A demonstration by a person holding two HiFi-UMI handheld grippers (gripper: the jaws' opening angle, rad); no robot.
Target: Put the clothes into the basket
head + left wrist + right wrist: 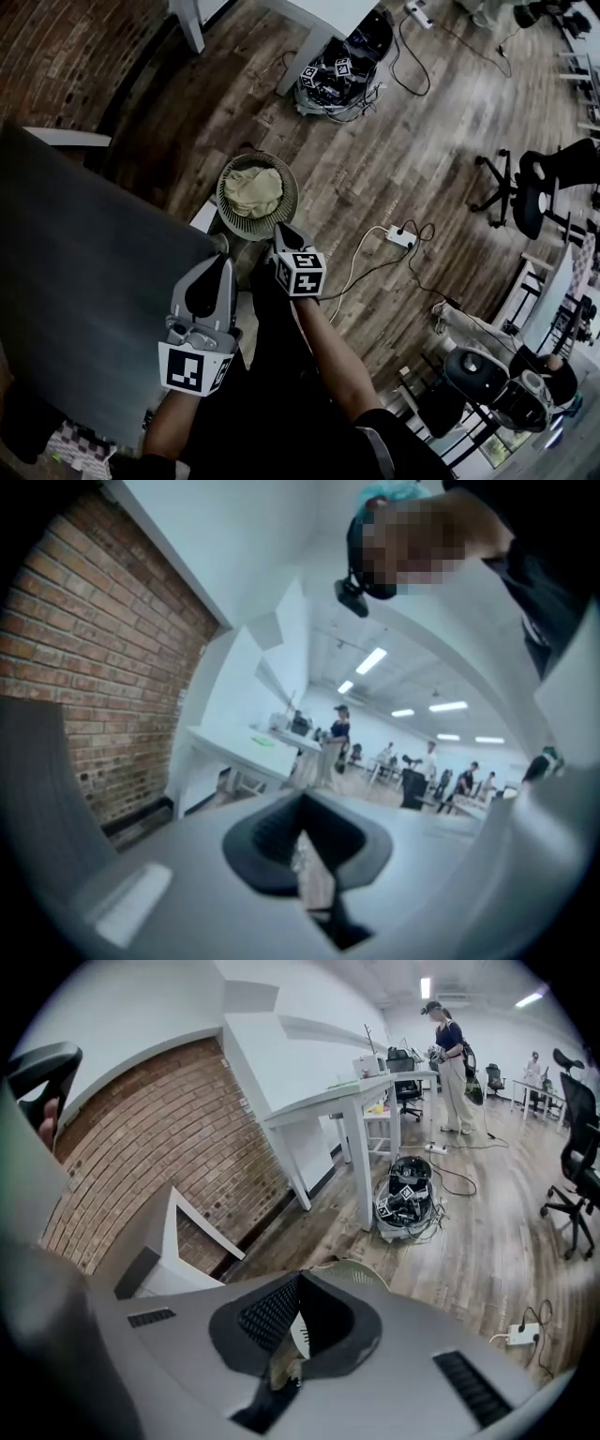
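Both clenched and empty, left gripper [219,264] and right gripper [284,236] near the basket [224,204] of beige clothes [253,189].

The basket [281,220] is round and pale, with a slatted wall. It stands upright on the wooden floor [375,150], just past the far right corner of the dark table [94,281]. The clothes [253,190] lie inside it as one crumpled, pale yellowish-beige heap. The heap fills most of the opening, leaving a ring of rim bare around it. In the right gripper view I see only a near arc of the basket's slatted rim [354,1272].
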